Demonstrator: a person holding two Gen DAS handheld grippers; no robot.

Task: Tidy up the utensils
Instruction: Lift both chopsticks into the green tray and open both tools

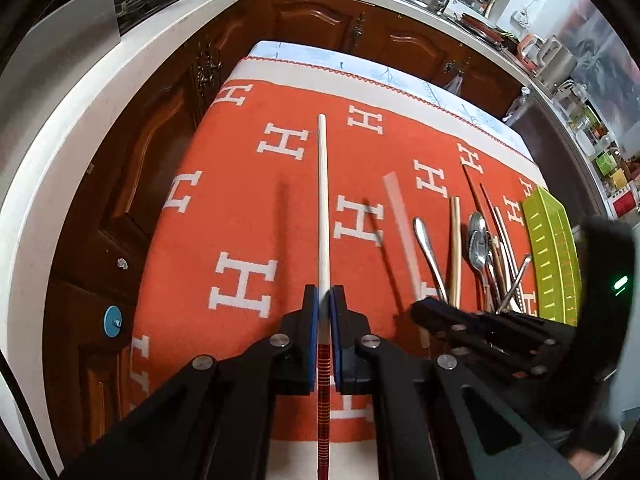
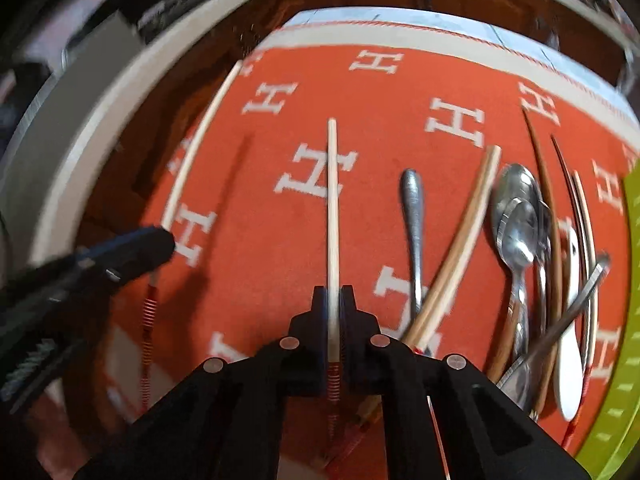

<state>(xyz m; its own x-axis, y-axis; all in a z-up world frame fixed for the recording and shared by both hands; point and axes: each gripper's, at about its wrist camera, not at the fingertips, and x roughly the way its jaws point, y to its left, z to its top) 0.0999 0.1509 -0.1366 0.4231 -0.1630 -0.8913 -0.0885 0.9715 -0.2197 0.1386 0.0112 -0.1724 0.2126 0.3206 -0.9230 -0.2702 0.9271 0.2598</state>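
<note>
In the left wrist view the left hand-held gripper [image 1: 324, 300] is clenched on a pale chopstick [image 1: 322, 200] with a red-banded end, running up the frame's centre over the orange cloth [image 1: 248, 208]. The right hand-held gripper [image 2: 334, 300] grips a second chopstick [image 2: 332, 208] likewise. The remaining utensils [image 2: 520, 240], spoons and chopsticks, lie heaped at right beside a green tray [image 1: 554, 256].

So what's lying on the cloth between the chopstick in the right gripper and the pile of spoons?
In the right wrist view, a metal handle and tan chopsticks lie between the held chopstick and the spoons.
</note>
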